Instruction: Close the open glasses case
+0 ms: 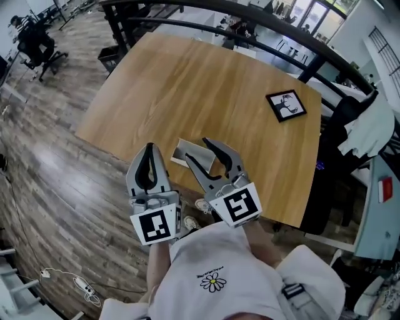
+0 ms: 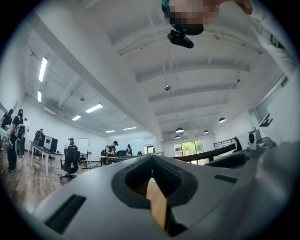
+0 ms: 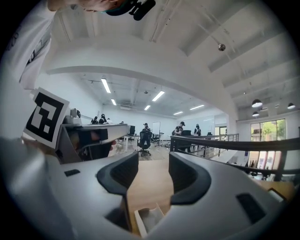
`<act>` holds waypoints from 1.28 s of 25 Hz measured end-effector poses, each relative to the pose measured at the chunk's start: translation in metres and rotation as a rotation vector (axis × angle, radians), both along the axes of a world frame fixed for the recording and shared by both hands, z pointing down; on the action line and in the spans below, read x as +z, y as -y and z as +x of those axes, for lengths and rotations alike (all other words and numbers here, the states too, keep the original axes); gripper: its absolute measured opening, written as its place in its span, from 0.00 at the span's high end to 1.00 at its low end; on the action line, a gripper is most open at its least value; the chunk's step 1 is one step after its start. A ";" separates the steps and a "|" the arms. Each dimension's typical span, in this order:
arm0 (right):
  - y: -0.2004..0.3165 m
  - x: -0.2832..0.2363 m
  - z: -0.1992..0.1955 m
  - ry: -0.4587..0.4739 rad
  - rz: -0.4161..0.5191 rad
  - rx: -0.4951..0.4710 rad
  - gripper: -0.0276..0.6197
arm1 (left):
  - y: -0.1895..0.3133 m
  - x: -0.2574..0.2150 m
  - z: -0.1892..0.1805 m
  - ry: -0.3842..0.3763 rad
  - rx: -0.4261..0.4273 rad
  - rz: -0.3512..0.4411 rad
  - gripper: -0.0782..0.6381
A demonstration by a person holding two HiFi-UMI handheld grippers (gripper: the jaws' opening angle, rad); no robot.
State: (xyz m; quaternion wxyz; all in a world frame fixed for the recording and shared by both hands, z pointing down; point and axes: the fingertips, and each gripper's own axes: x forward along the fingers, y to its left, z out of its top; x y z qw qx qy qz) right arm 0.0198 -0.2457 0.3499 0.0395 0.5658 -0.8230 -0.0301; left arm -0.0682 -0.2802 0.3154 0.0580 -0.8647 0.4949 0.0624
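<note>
The open glasses case (image 1: pixel 183 152) is a pale rectangular box lying near the front edge of the wooden table (image 1: pixel 206 87). In the right gripper view it shows low between the jaws, the case (image 3: pixel 149 219) with its hollow inside facing up. My right gripper (image 1: pixel 199 151) hovers just over the case's right end, jaws open with nothing between them (image 3: pixel 153 168). My left gripper (image 1: pixel 149 159) sits just left of the case at the table's edge, jaws shut on nothing, tips meeting (image 2: pixel 151 158).
A black-framed picture (image 1: pixel 286 105) lies at the table's far right. A black railing (image 1: pixel 250 19) curves behind the table. A chair draped with white cloth (image 1: pixel 369 128) stands to the right, an office chair (image 1: pixel 37 47) at far left on the wood floor.
</note>
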 end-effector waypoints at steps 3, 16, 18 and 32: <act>0.001 0.003 0.011 0.004 0.004 0.026 0.66 | 0.001 0.004 0.009 0.006 0.025 -0.009 0.87; 0.038 0.071 0.020 0.111 -0.172 -0.013 0.59 | 0.012 0.012 0.009 -0.003 0.024 -0.029 0.87; 0.042 0.084 0.019 0.107 -0.201 -0.006 0.61 | 0.012 0.012 0.007 0.001 0.023 -0.030 0.87; 0.048 0.192 0.015 0.067 -0.453 -0.017 0.61 | 0.015 0.013 -0.001 0.004 -0.006 -0.042 0.87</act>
